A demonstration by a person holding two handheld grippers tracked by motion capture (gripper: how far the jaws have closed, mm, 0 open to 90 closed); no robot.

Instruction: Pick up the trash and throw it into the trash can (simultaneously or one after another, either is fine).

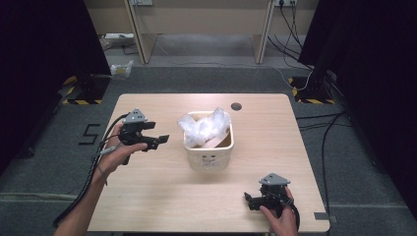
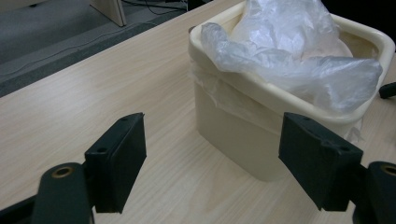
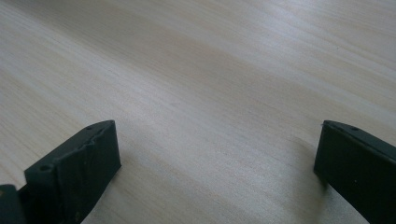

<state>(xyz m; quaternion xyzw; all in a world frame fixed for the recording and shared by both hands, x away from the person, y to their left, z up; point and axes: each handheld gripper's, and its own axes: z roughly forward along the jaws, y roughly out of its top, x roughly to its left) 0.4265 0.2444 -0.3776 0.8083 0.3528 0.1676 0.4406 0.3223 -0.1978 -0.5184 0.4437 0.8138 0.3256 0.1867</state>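
Two grippers (jaws apart) flank bin (image 1: 209, 157).

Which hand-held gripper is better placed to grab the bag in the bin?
Left. The left hand-held gripper is open beside the bin, facing the plastic bag. The right hand-held gripper sits low, near the table edge.

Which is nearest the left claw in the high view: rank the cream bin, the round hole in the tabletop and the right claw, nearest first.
From the left claw:
1. Cream bin, just to its right at the table's middle, with a plastic bag in it.
2. Round hole, beyond the bin toward the far edge.
3. Right claw, at the near right corner.
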